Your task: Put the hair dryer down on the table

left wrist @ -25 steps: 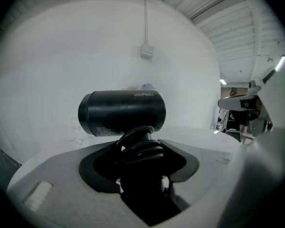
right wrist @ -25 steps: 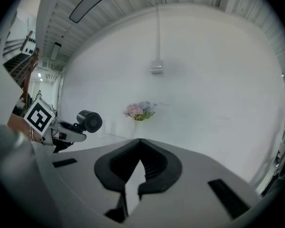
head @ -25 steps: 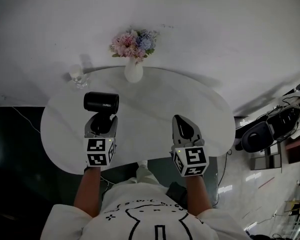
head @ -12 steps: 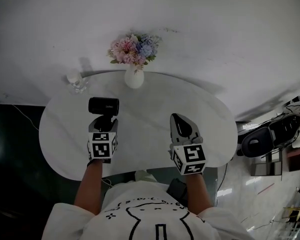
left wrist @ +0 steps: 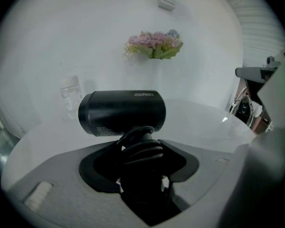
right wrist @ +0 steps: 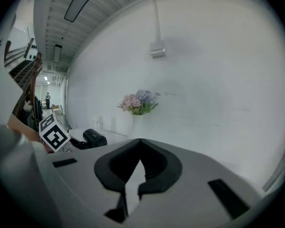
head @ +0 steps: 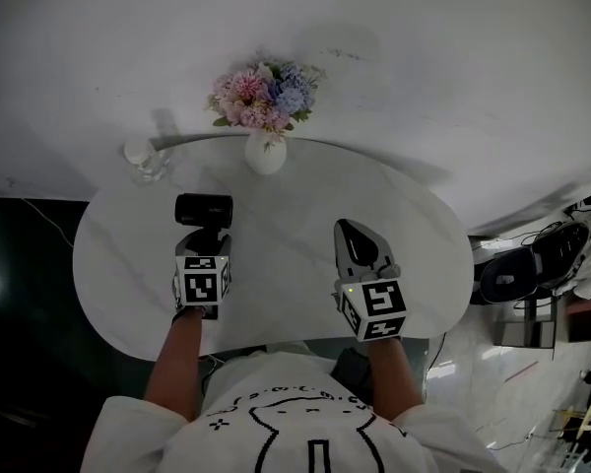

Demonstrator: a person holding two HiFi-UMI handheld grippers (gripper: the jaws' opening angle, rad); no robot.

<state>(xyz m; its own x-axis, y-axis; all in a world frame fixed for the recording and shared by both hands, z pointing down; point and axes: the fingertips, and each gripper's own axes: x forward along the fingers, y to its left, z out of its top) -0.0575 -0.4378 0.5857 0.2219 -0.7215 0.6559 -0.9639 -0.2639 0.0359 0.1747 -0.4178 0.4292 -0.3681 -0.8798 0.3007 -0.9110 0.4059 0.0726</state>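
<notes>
The black hair dryer (head: 204, 208) (left wrist: 123, 110) has its barrel lying crosswise over the left part of the white oval table (head: 286, 215). My left gripper (head: 203, 242) (left wrist: 140, 152) is shut on its handle, which has the black cord wound round it. Whether the dryer touches the tabletop I cannot tell. My right gripper (head: 353, 233) (right wrist: 140, 144) hovers over the right half of the table, its jaw tips together with nothing between them. In the right gripper view the dryer (right wrist: 94, 137) shows small at the left.
A white vase of pink and blue flowers (head: 265, 146) stands at the table's far edge against the wall. A clear glass (head: 143, 158) sits at the far left. Office chairs and clutter (head: 532, 264) are on the floor to the right.
My left gripper and the hair dryer look smaller and sit lower towards the tabletop than a second ago. The right gripper has hardly moved.
</notes>
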